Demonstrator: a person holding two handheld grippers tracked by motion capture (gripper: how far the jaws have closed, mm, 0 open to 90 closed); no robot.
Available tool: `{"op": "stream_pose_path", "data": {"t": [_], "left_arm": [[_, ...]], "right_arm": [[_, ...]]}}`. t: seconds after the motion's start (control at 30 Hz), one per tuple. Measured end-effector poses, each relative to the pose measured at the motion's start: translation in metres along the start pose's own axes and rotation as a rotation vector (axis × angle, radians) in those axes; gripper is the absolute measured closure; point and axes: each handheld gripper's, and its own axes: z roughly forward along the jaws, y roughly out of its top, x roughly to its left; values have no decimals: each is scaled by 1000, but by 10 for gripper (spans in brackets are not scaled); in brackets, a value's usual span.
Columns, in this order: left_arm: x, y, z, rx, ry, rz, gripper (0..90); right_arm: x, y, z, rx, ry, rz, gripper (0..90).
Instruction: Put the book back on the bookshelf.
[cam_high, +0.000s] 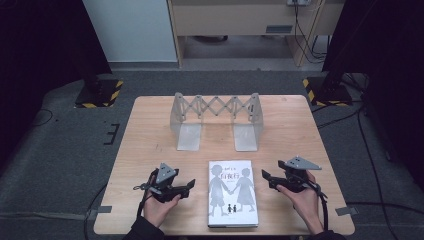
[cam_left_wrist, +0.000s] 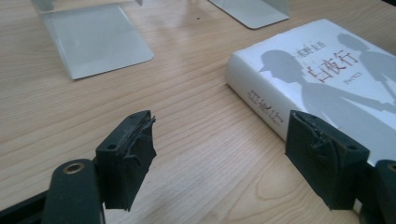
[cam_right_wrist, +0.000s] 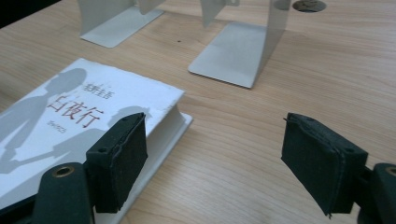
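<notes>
In the high view we see the book (cam_high: 232, 193) lying flat at lower centre of the wooden table (cam_high: 150, 125), its long axis running from the bottom edge up toward the expanding metal bookend rack (cam_high: 216, 120) above it. The left gripper (cam_high: 189, 186) sits just left of the book and the right gripper (cam_high: 266, 176) just right of it; we judge them about equally near, each pointing inward at a long edge. Grey carpet, dark curtains and striped stand bases surround the table.

In the left gripper view, our jaws stand wide apart and hold nothing; the book's spine (cam_left_wrist: 271, 105) lies at right, just beyond the right jaw.

In the right gripper view, the jaws again gape wide with nothing between them; the book's page edge sits at lower left, behind the left jaw, with a rack foot (cam_right_wrist: 229, 60) at upper centre.
</notes>
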Motion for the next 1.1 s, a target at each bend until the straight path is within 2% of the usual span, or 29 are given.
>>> {"op": "stream_pose_path", "data": {"t": [0.23, 0.37, 0.43, 0.6, 0.73, 0.83, 0.97, 1.1], "left_arm": [[-15, 2, 6, 6, -39, 20, 230], [-24, 4, 11, 9, -41, 27, 204], [-27, 4, 12, -2, -51, 44, 212], [-31, 3, 17, 6, -80, 76, 213], [-34, 1, 22, 34, -85, 42, 189], [-36, -1, 26, 45, -81, 58, 168], [-41, -2, 31, 64, -98, 66, 121], [-46, -2, 36, 57, -110, 65, 91]], "right_arm": [[10, -2, 5, 6, 38, 0, 227], [14, -3, 7, 11, 55, 2, 232], [16, -4, 8, 14, 60, -3, 233], [20, -6, 10, 20, 70, -2, 234], [23, -8, 12, 29, 82, -10, 234], [26, -10, 15, 42, 90, -13, 235], [32, -13, 17, 55, 107, -12, 234], [36, -16, 21, 68, 124, -18, 235]]}}
